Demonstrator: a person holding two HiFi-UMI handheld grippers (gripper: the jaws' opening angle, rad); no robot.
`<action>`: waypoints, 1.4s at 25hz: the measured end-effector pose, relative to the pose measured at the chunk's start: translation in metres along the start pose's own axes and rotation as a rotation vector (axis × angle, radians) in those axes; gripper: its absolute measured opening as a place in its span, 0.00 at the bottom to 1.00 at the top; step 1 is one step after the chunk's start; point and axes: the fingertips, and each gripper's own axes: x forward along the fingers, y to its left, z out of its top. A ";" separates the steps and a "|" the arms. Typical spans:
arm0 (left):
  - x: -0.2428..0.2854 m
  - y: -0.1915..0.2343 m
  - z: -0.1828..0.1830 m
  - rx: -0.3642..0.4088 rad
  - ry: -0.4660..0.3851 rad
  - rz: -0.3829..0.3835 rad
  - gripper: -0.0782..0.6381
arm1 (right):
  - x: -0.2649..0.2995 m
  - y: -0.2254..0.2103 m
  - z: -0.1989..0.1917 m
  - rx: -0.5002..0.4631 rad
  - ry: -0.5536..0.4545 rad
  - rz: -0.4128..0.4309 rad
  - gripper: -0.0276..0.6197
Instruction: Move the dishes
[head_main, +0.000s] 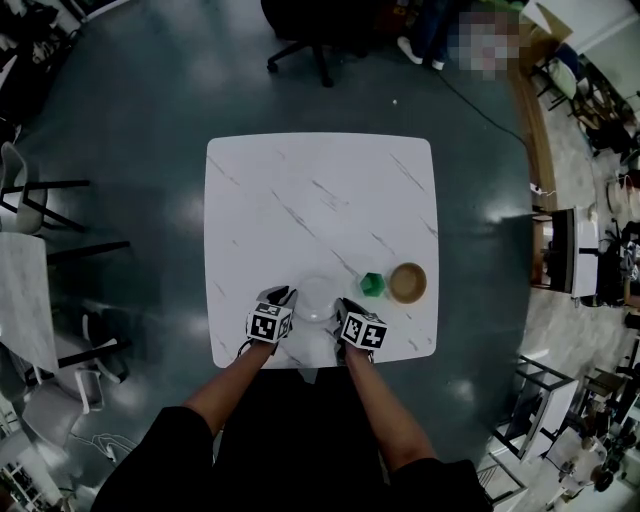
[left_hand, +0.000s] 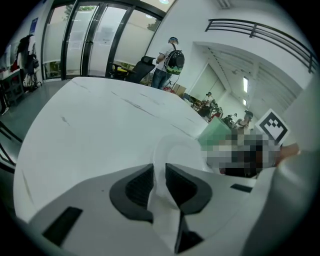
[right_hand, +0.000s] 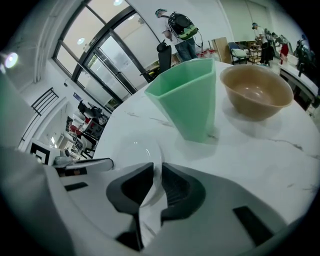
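A white plate lies near the front edge of the white marble table, between my two grippers. My left gripper grips its left rim; in the left gripper view the dark pads close on the plate's rim. My right gripper holds the right rim, and in the right gripper view its jaws stand narrow with the plate's edge pinched between them. Right of the plate stand a green cup and a brown bowl.
The plate sits close to the table's near edge. A black office chair stands beyond the far edge, and more chairs and a second table stand to the left. A person with a backpack stands beyond the table.
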 end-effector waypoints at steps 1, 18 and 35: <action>0.000 -0.001 -0.001 -0.008 0.001 -0.001 0.23 | -0.001 -0.001 -0.001 0.005 0.002 -0.004 0.14; -0.013 -0.085 -0.021 -0.117 0.020 0.000 0.21 | -0.070 -0.048 -0.016 0.048 0.019 -0.004 0.14; 0.040 -0.172 -0.038 -0.028 0.076 -0.007 0.20 | -0.107 -0.143 -0.014 0.051 0.068 -0.037 0.14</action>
